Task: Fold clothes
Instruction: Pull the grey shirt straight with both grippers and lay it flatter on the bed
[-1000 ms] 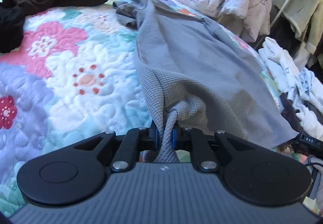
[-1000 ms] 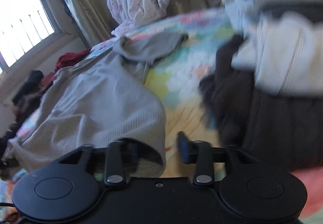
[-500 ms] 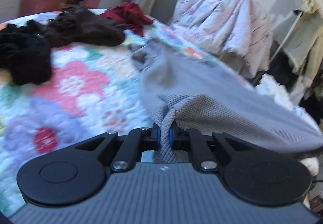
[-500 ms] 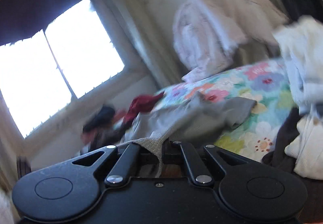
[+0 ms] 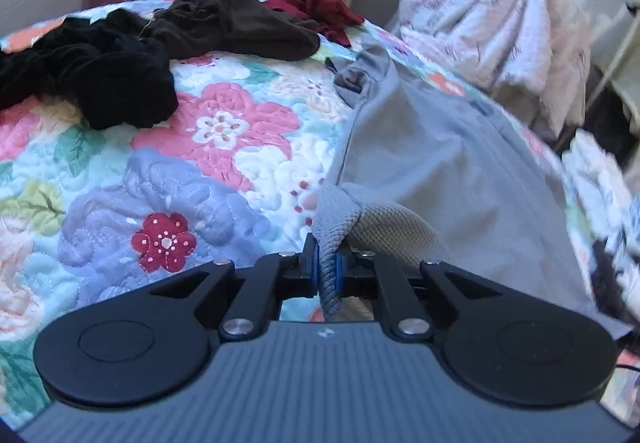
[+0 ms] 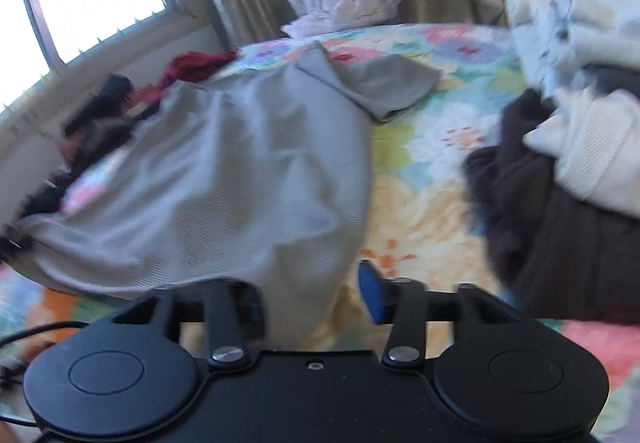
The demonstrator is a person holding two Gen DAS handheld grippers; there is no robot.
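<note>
**One corner pinched, one let go**

Two grippers work the grey shirt (image 5: 448, 171) spread on the floral quilt (image 5: 168, 179). The left gripper (image 5: 328, 271) clamps a bunched hem between pressed-together jaws. The right gripper (image 6: 316, 295) has just been opening: its jaws stand spread, the shirt's edge draped loosely between them, over the left finger and hiding its pad. Motion blur smears the right view's clothes piles.

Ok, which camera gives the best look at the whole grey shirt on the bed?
The right wrist view. There the grey shirt lies spread across the quilt with a sleeve folded out, though blurred. The left wrist view shows only one side of it, running up from the corner pinched in the left gripper.
</note>
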